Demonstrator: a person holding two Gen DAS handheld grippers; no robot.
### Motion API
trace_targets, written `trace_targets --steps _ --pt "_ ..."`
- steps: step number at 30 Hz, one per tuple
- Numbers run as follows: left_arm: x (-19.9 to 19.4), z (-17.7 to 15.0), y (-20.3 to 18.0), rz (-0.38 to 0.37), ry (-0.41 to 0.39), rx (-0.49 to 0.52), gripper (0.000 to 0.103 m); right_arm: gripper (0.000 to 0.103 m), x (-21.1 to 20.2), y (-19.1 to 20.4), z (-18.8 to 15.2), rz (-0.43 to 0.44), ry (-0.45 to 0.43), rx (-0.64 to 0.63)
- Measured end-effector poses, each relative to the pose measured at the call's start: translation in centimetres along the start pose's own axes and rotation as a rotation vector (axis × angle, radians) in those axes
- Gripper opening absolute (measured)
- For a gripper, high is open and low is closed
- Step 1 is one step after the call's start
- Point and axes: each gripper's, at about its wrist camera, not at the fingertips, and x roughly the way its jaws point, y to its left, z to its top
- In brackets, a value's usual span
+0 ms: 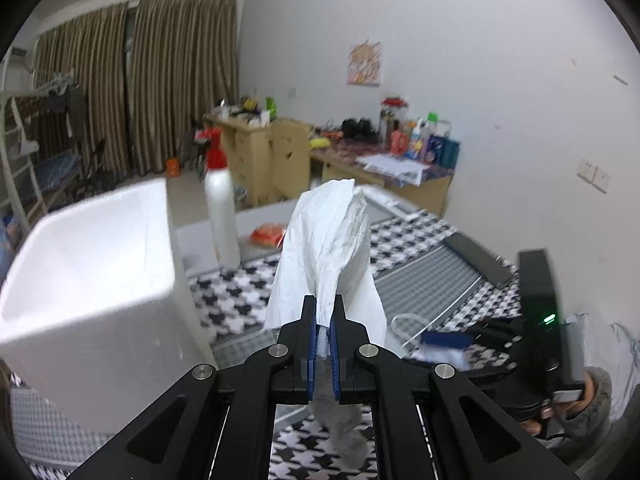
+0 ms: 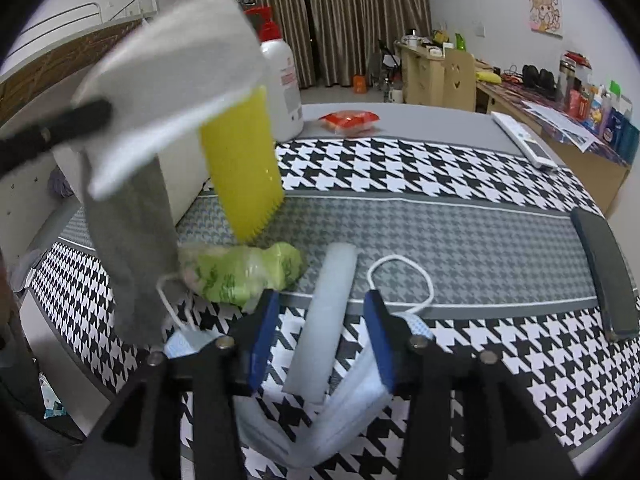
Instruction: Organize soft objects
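Risk: the white cloth [image 1: 328, 248] hangs loose from the left claw [image 1: 324, 320], which is clenched on one pinched fold only; a snag on the white foam box [image 1: 92, 280] beside it could pull the cloth free. Right claw [image 2: 320, 320] stands part-open, gripping nothing, jaws either side of the pale strip [image 2: 324, 320] atop the blue face mask [image 2: 352, 396] on the checked surface [image 2: 460, 224]; closing off-centre may catch the mask w/ its ear loop [image 2: 404, 276] instead.

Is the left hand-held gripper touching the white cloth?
Touching. The left wrist view shows the left hand-held gripper shut on the white cloth, its blue pads pinching a fold while the rest hangs beyond the fingertips.
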Motion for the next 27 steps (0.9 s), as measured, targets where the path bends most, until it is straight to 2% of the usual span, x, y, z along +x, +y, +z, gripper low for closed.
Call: trace_targets --steps 2,4,5,6,8,9,10,14,17,19,22,24,27 --pt "0.2 -0.5 0.5 0.026 0.011 -0.016 0.007 0.049 -0.5 0.1 0.1 -0.006 -0.020 -0.004" --pt "0.2 -1.0 0.9 0.044 0.019 -0.016 0.013 0.049 -1.2 0.0 0.2 -0.009 -0.037 0.002" --pt "0.1 -1.1 1.0 0.054 0.019 -0.016 0.027 0.049 -1.5 -0.2 0.4 -0.013 -0.046 0.002" --pt "-0.1 -1.3 1.1 0.069 0.015 -0.015 0.046 0.049 -1.7 -0.3 0.4 -0.011 -0.053 0.002" --pt "-0.7 -1.5 1.2 0.090 -0.009 -0.020 0.064 0.049 -1.8 -0.1 0.5 0.015 -0.052 0.001" --pt "-0.9 -1.5 1.2 0.094 -0.017 -0.023 0.067 0.047 -1.6 0.1 0.5 0.026 -0.045 -0.007" --pt "-0.8 -1.5 1.3 0.095 -0.017 -0.025 0.067 0.040 -1.3 0.5 0.4 0.033 -0.032 -0.021" --pt "0.4 -2.1 1.2 0.093 0.024 -0.019 0.070 0.033 0.6 1.0 0.1 0.039 0.028 -0.038" --pt "1.5 -2.8 0.9 0.092 0.064 -0.012 0.071 0.033 1.6 0.5 -0.2 -0.016 0.063 -0.029" --pt "2.4 -3.2 0.6 0.103 0.091 0.009 0.071 0.033 2.4 0.2 -0.4 -0.019 0.091 -0.027" --pt "3.5 -3.5 0.7 0.105 0.118 0.004 0.071 0.032 2.4 0.3 -0.3 -0.020 0.087 -0.041" --pt "3.9 -3.8 0.6 0.102 0.131 -0.002 0.071 0.020 2.4 0.1 -0.3 -0.016 0.082 -0.028" --pt "3.9 -4.5 0.2 0.076 0.141 -0.004 0.071 0.013 2.1 -0.3 -0.2 0.003 0.071 -0.026"
